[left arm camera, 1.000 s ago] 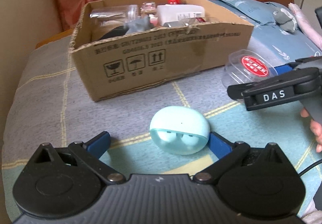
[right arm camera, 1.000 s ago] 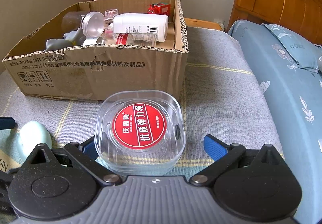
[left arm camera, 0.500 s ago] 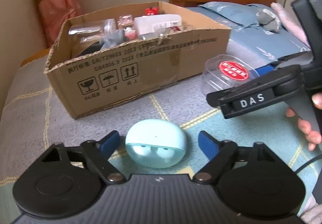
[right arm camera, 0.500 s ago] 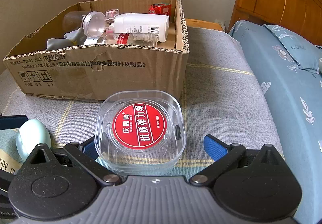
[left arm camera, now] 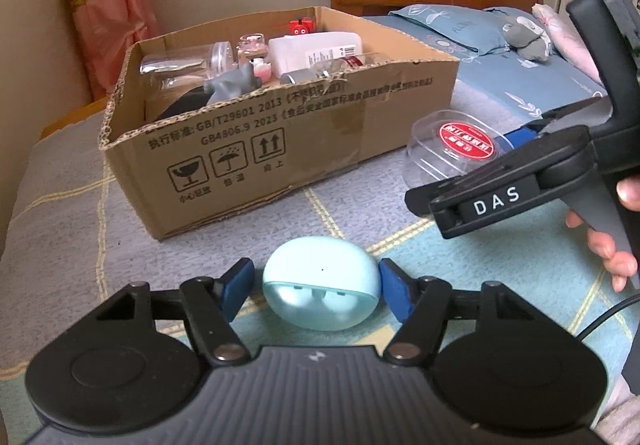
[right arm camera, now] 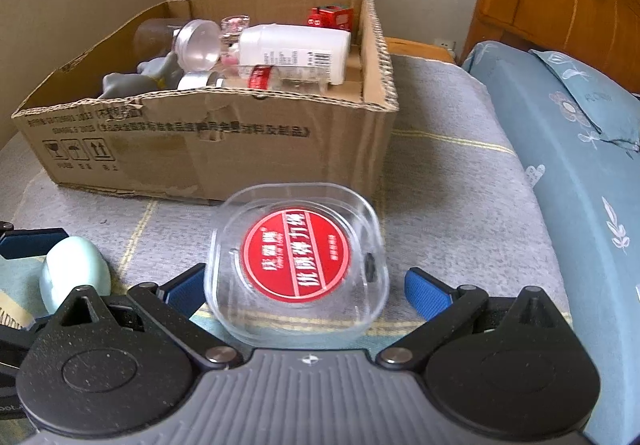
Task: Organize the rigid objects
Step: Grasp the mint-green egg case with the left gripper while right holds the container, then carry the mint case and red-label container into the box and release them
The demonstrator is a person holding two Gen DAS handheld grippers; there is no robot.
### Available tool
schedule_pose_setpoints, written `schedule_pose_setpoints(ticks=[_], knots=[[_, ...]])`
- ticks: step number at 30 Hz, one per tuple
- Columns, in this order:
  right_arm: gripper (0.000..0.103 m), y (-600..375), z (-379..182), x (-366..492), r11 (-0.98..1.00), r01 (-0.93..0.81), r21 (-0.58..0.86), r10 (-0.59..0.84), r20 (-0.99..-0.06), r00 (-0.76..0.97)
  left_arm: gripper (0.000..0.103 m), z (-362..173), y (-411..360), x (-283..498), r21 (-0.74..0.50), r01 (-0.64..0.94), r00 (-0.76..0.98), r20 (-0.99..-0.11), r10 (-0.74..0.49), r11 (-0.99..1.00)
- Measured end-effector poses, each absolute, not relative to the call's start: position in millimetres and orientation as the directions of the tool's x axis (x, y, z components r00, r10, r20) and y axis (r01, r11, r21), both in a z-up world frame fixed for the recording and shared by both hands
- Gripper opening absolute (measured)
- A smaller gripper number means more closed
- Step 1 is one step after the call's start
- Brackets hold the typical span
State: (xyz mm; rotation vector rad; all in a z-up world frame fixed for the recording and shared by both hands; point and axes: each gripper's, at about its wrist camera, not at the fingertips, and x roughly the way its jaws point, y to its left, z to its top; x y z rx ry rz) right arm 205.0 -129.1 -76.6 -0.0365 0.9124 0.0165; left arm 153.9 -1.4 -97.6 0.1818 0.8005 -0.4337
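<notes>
While closing, L claw (left arm camera: 316, 287) straddles earbud case (left arm camera: 321, 291).

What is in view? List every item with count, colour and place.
cardboard box: one, brown, on the blanket, far side.
white bottle: one, white, lying in the cardboard box.
earbud case: one, pale teal, on the blanket between the left gripper's fingers.
clear case: one, transparent with red label, between the right gripper's fingers.
blanket: one, grey with yellow lines, under the cardboard box.
left gripper: one, black with blue pads, closing around the earbud case.
right gripper: one, black with blue pads, open.
</notes>
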Motion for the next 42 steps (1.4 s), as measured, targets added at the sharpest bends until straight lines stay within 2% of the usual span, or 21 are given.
schedule_pose_setpoints(ticks=[6,12,16,26,32,42], knots=[[0.101,-120.9,-73.8,207.2,0.997,-0.064,-0.032,0.014,-0.793,0.609,0.068,-97.5,2.5,153.6,-0.004,0.436,0.614,-0.730,-0.301,0.900],[0.080,-117.2,-66.8,204.4,0.996,-0.075,-0.057,0.001,-0.790,0.613,0.067,-97.2,3.5,154.0,-0.003,0.441,0.611,-0.732,-0.303,0.897],[0.080,-115.3,-65.9,203.1,0.991,-0.097,-0.094,-0.014,-0.787,0.616,0.061,-96.4,4.7,154.0,-0.007,0.454,0.603,-0.733,-0.314,0.891],[0.080,-112.7,-53.1,191.5,0.971,-0.204,-0.122,0.028,-0.795,0.607,0.060,-91.7,7.1,153.1,0.012,0.484,0.566,-0.767,-0.303,0.875],[0.080,-113.0,-33.5,181.0,0.954,-0.282,-0.096,0.098,-0.793,0.601,0.060,-79.9,13.9,151.9,-0.020,0.498,0.523,-0.790,-0.319,0.867],[0.080,-117.1,2.3,172.4,0.936,-0.335,-0.110,0.140,-0.757,0.639,0.060,-33.6,13.6,149.0,0.031,0.531,0.567,-0.755,-0.328,0.847]])
